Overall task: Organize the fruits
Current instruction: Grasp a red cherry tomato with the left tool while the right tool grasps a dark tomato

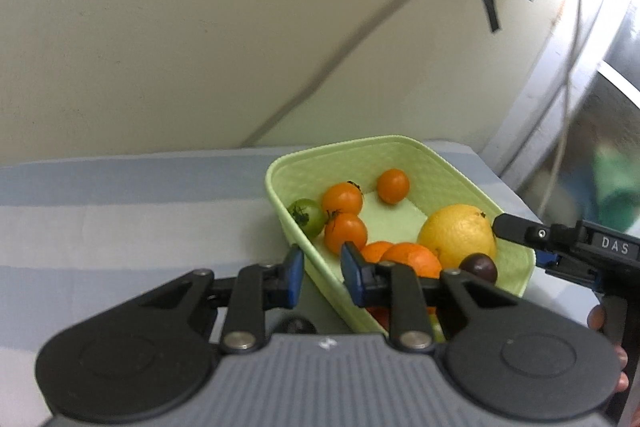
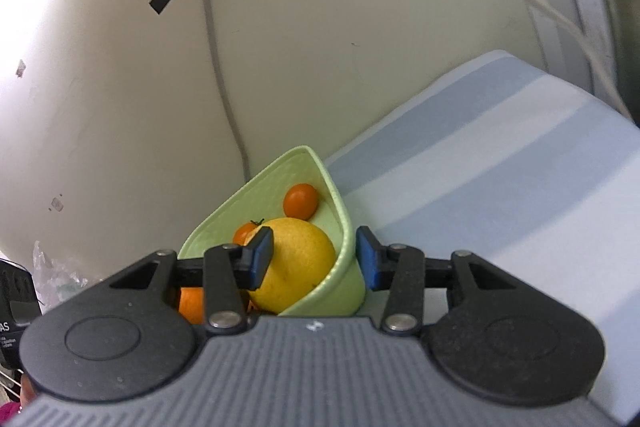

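Two grippers straddle the pale green plastic basket (image 1: 404, 147) on the blue-striped cloth (image 1: 120, 211): left gripper (image 1: 322, 273) and right gripper (image 2: 314, 259), fingers apart over opposite walls. Only the left view shows the green tomato (image 1: 308, 215) and dark plum (image 1: 478, 267); both show the large yellow citrus (image 2: 296, 267).

Matt green plastic basket (image 1: 404, 151), glossy tomatoes (image 1: 343, 198), striped cloth (image 1: 120, 211)

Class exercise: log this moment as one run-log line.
left tool: open, straddling basket wall | right tool: open, straddling opposite wall beside yellow fruit
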`<state>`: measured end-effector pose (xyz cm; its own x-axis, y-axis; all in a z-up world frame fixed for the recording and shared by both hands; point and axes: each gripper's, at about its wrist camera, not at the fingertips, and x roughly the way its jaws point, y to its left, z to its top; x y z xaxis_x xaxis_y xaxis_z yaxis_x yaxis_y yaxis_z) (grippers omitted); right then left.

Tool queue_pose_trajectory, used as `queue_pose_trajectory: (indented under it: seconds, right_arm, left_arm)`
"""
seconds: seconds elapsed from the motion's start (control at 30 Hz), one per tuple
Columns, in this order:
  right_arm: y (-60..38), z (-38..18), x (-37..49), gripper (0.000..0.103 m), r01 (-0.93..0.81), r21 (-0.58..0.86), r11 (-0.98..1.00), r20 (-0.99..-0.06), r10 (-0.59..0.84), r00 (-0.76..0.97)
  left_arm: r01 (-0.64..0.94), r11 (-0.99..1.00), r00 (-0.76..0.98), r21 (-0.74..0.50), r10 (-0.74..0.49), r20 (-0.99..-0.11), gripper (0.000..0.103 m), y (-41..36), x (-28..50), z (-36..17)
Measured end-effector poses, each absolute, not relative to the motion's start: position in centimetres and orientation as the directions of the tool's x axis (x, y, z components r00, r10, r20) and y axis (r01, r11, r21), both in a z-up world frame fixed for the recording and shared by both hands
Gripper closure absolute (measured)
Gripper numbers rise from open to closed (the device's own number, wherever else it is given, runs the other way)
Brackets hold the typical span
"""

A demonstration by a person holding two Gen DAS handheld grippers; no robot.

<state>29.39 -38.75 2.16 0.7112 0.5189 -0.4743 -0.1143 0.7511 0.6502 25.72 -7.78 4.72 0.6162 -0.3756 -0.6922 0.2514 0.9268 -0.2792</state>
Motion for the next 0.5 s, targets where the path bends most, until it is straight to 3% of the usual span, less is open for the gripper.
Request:
queue_pose_trajectory:
  seconds: [0.23,0.33,0.43,0.5]
  right_arm:
    - [-40.4,2.5,24.0,0.053,-0.112,0.636,0.764,-0.461,0.492,0.738]
    - [-40.2,2.8,23.8,0.051,-0.106,0.639,0.762,-0.456,0.487,0.745]
    - [-40.2,4.1,23.8,0.051,-0.076,0.593,0.802,-0.442,0.402,0.802]
    - [-39.8,6.5,22.8,0.051,-0.114,0.512,0.852,-0.389,0.348,0.853]
  left_arm:
    - [0.321,0.91,0.592,-0.263,-0.409,-0.694,0.083,-9.0,23.2,4.8]
    - [0.353,0.891,0.565,-0.284,-0.445,-0.695,0.077,-8.8,22.6,5.1]
    - [0.354,0.87,0.595,-0.343,-0.493,-0.634,0.077,-5.9,22.0,6.5]
    - [0.347,0.883,0.652,-0.316,-0.469,-0.596,0.077,-3.5,21.1,7.5]
